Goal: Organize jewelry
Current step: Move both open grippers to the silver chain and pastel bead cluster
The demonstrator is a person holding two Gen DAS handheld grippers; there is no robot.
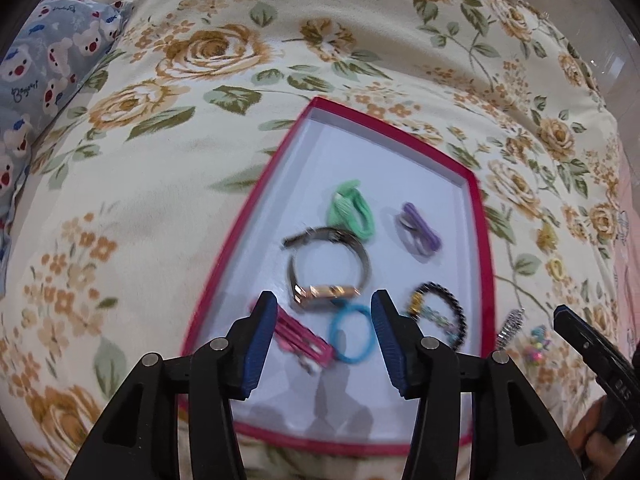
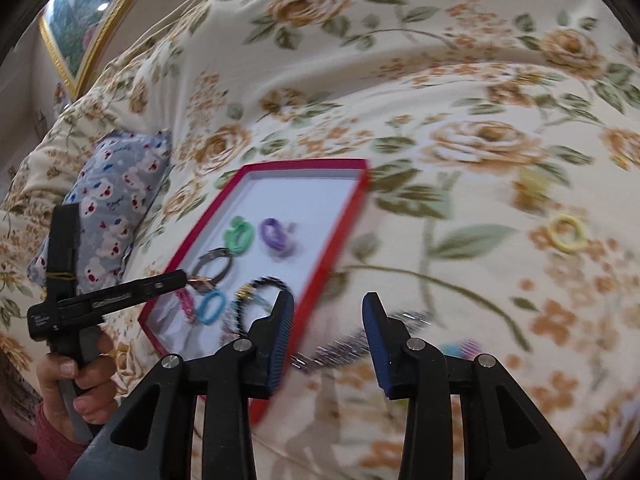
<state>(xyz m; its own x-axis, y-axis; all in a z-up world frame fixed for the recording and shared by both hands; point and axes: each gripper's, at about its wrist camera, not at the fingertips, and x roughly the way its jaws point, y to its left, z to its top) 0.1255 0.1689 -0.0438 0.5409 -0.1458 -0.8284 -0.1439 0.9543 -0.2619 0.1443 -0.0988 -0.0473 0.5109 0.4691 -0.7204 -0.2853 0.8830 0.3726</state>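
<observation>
A red-rimmed tray (image 1: 478, 216) with a white floor lies on the floral bedspread. It holds a green hair tie (image 1: 352, 212), a purple hair tie (image 1: 418, 228), a watch (image 1: 328, 268), a blue hair tie (image 1: 352, 332), a pink clip (image 1: 304, 340) and a dark bead bracelet (image 1: 440, 312). My left gripper (image 1: 324, 308) is open and empty, just above the watch and blue tie. My right gripper (image 2: 328, 308) is open and empty over a silvery chain (image 2: 348, 348) beside the tray (image 2: 352, 208). A yellow hair tie (image 2: 566, 234) lies on the bedspread at the right.
A blue patterned pillow (image 2: 120, 188) lies left of the tray. A small colourful beaded piece (image 1: 536, 342) and the chain (image 1: 512, 326) lie right of the tray. A gold-framed picture (image 2: 80, 20) hangs at the far left. The left gripper body (image 2: 100, 300) shows with the hand.
</observation>
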